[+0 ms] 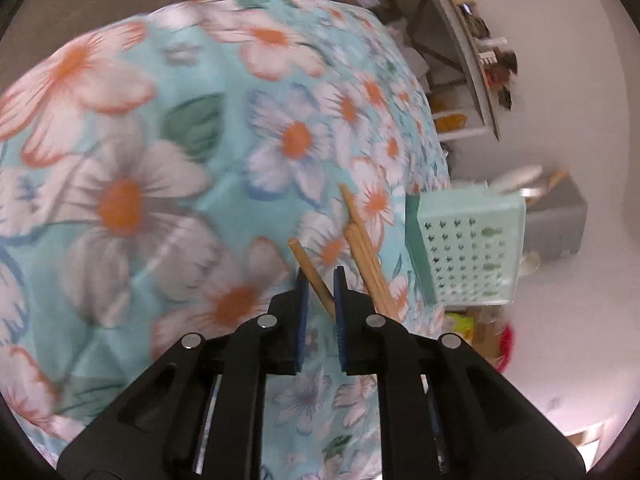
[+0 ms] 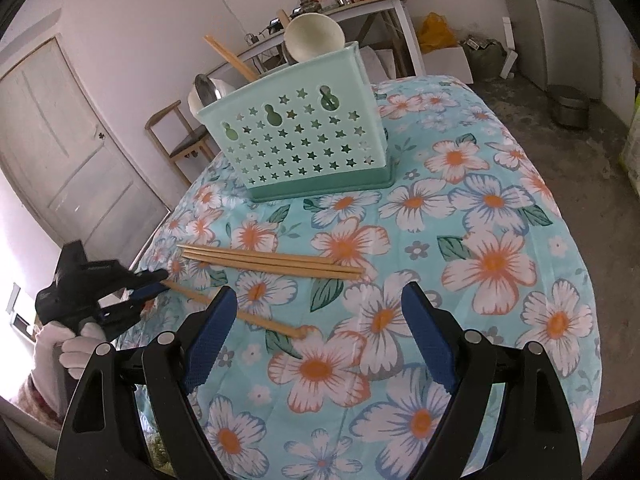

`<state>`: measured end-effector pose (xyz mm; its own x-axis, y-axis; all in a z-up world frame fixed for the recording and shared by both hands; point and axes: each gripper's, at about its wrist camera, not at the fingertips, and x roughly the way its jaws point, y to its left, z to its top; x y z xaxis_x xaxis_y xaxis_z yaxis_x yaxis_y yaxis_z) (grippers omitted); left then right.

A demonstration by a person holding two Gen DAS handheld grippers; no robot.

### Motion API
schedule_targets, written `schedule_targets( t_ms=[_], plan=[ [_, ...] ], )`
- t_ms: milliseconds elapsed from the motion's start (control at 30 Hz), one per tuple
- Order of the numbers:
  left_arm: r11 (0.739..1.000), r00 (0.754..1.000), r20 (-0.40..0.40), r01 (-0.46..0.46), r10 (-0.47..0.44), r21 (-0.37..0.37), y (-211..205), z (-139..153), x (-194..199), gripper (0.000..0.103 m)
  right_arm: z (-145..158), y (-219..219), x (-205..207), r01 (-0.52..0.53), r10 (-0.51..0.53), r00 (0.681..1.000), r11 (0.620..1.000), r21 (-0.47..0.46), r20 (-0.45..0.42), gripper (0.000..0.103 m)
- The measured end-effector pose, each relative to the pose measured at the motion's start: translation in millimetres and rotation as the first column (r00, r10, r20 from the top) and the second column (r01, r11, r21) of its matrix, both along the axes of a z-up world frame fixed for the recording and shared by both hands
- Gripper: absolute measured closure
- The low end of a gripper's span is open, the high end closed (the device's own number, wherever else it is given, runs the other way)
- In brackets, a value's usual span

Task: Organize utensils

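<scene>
My left gripper (image 1: 320,276) is shut on one wooden chopstick (image 1: 310,270). In the right wrist view that gripper (image 2: 160,280) holds the chopstick (image 2: 240,312) by its thin end at the table's left edge, the other end low over the cloth. A bundle of three chopsticks (image 2: 272,262) lies on the floral tablecloth (image 2: 480,240), also seen in the left wrist view (image 1: 366,248). The mint green utensil basket (image 2: 296,140) stands beyond them, holding a bowl (image 2: 314,36), a ladle (image 2: 210,88) and a chopstick (image 2: 232,58). My right gripper (image 2: 316,312) is open and empty above the cloth.
A wooden chair (image 2: 180,136) and a white door (image 2: 60,140) are behind the table's left side. A cluttered white side table (image 2: 360,4) stands at the back wall. The basket also shows in the left wrist view (image 1: 468,248) at the table's right edge.
</scene>
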<state>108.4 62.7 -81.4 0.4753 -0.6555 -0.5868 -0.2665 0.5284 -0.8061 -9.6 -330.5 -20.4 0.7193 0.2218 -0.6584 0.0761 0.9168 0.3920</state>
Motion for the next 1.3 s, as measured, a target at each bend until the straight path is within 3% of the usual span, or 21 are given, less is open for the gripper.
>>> schedule_targets(
  t_ms=[100, 167, 267, 400, 533, 667, 800, 867, 1000, 1133, 1300],
  plan=[
    [0.989, 0.997, -0.073, -0.046, 0.035, -0.144, 10, -16, 3, 0.083, -2, 0, 4, -0.008, 0.008, 1.0, 1.0, 0.023, -0.003, 0.021],
    [0.982, 0.994, -0.1, -0.056, 0.038, -0.178, 12, -21, 5, 0.082, 0, 2, 4, -0.018, 0.018, 1.0, 1.0, 0.016, 0.005, 0.021],
    [0.984, 0.992, -0.123, -0.052, 0.031, -0.172, 6, -23, 8, 0.082, 2, 3, 4, -0.023, 0.023, 1.0, 1.0, 0.01, 0.014, 0.021],
    [0.993, 0.991, -0.129, -0.053, 0.04, -0.103, -5, -21, 13, 0.093, -1, 0, 3, -0.012, 0.012, 1.0, 1.0, 0.027, 0.009, 0.021],
    [0.997, 0.995, -0.092, -0.044, 0.038, -0.064, -10, -17, 13, 0.093, 3, 0, 1, -0.019, 0.018, 1.0, 1.0, 0.02, 0.022, 0.021],
    [0.994, 0.998, 0.057, 0.025, -0.031, 0.104, -22, 4, 9, 0.092, 18, 6, 6, -0.061, 0.062, 0.996, 0.998, -0.011, 0.058, 0.023],
    [0.965, 0.973, 0.203, 0.06, -0.113, 0.254, -30, 19, 0, 0.088, 42, 26, 25, -0.165, 0.17, 0.98, 0.985, -0.057, 0.104, 0.033],
    [0.949, 0.955, 0.259, 0.061, -0.146, 0.31, -28, 22, -6, 0.086, 52, 46, 43, -0.251, 0.259, 0.959, 0.965, -0.081, 0.118, 0.038],
    [0.947, 0.937, 0.31, 0.059, -0.162, 0.316, -19, 16, -15, 0.085, 55, 94, 83, -0.417, 0.429, 0.899, 0.9, -0.13, 0.085, 0.05],
    [0.94, 0.919, 0.35, 0.056, -0.181, 0.337, -15, 14, -20, 0.083, 38, 151, 132, -0.566, 0.571, 0.821, 0.808, -0.163, -0.02, 0.058],
    [0.942, 0.912, 0.364, 0.065, -0.19, 0.329, -8, 10, -22, 0.083, 15, 206, 162, -0.666, 0.655, 0.743, 0.699, -0.262, -0.139, 0.061]
  ],
)
